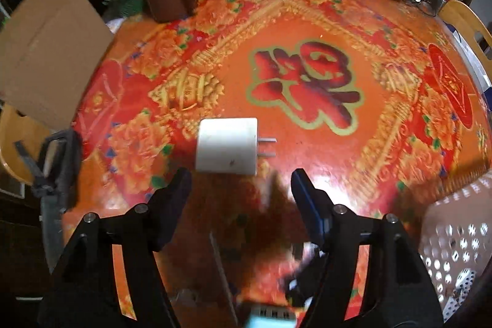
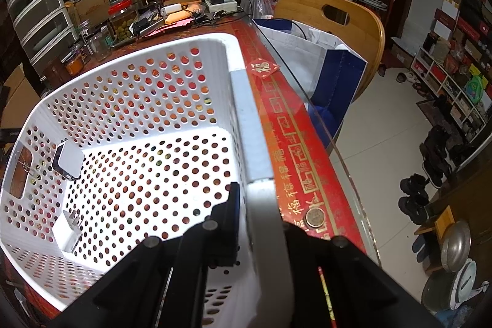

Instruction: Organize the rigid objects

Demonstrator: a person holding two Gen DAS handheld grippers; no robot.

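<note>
Left wrist: fingers point(image 1: 241, 183) apart, downward.

Glass-topped table with red-and-gold patterned cloth point(image 1: 307, 20). Lying on it: white two-prong plug adapter point(image 1: 227, 146), white perforated plastic basket point(image 2: 243, 112), jars at far edge.

A large red 福 character point(image 1: 303, 85), upside down, filled the tablecloth point(image 1: 384, 20) centre, another 福 sat on a red diamond sticker point(image 2: 265, 68) at the basket's point(image 2: 243, 100) two o'clock, and repeated gold 福 characters point(image 2: 299, 157) ran along the cloth's border
</note>
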